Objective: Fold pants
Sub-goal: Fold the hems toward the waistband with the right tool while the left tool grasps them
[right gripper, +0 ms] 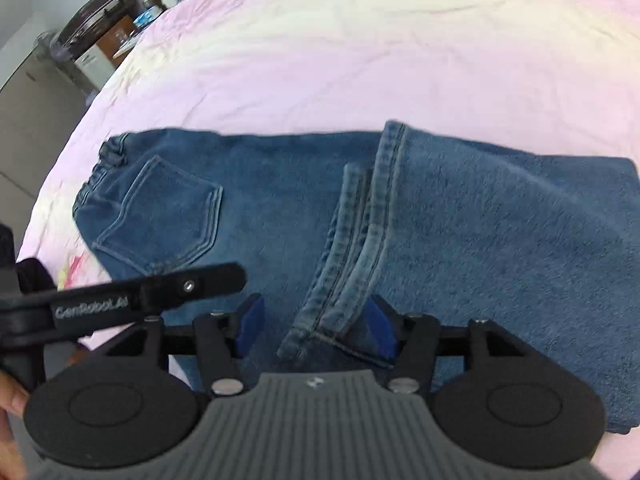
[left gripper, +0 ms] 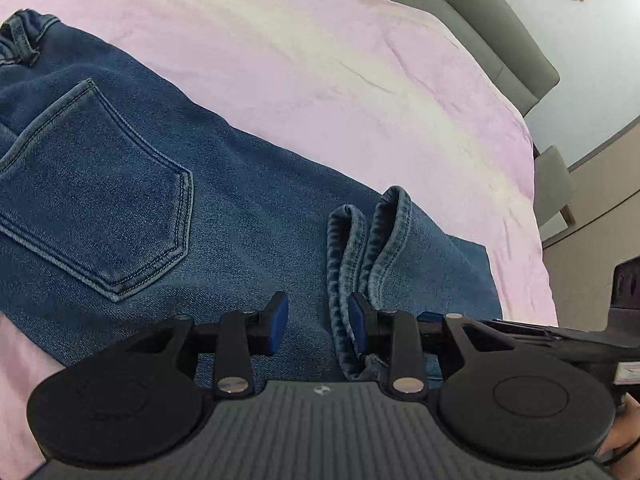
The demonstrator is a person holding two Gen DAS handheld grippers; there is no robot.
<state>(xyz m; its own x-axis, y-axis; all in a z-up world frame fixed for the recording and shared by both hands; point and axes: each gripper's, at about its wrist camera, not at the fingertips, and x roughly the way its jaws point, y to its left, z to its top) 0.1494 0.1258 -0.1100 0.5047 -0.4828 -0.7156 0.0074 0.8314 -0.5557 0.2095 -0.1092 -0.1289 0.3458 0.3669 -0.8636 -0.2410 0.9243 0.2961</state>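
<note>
left gripper (left gripper: 320, 326) hanging with jaws apart, hem folds (left gripper: 362, 264) lying against its right pad, unpinched | right gripper (right gripper: 316, 330) standing wider, cuffs loose between the pads | blue jeans (right gripper: 480, 232) lying folded (back pocket (left gripper: 100, 188) up) | pink bedsheet (left gripper: 320, 60) spreading underneath

- Your left tongs (left gripper: 319, 324) point down, blue pads (left gripper: 280, 322) apart; the hems touch only the right pad.
- Your right tongs (right gripper: 316, 326) also tilt down, pads (right gripper: 380, 330) spread wide, gripping nothing.
- Your 2 hands (left gripper: 622, 436) show at the frame edges.
</note>
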